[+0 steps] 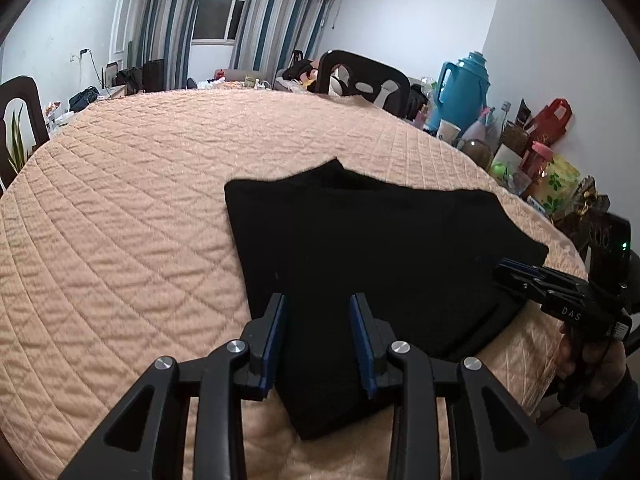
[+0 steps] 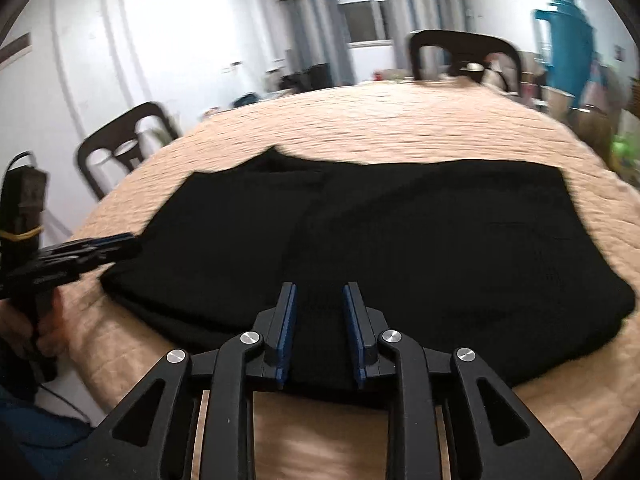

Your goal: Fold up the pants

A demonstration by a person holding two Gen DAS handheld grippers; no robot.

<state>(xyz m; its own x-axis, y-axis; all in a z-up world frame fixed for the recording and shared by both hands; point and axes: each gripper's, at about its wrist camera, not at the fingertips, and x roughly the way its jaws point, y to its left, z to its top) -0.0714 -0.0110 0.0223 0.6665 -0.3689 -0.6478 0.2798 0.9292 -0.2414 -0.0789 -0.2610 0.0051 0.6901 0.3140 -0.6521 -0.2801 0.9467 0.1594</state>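
Black pants (image 1: 360,248) lie folded into a flat rectangle on the peach quilted table cover (image 1: 140,200). My left gripper (image 1: 318,304) is open and empty, its blue-padded fingers over the near left edge of the pants. My right gripper (image 2: 320,292) is open and empty over the near edge of the pants (image 2: 400,240). The right gripper also shows in the left wrist view (image 1: 504,268) at the pants' right edge. The left gripper shows in the right wrist view (image 2: 128,242) at the pants' left edge. The right wrist view is motion-blurred.
Dark chairs (image 1: 360,76) stand around the table. A teal thermos (image 1: 464,88), cups, bottles and bags crowd the table's right side (image 1: 532,160). A window with striped curtains (image 1: 224,12) is at the back.
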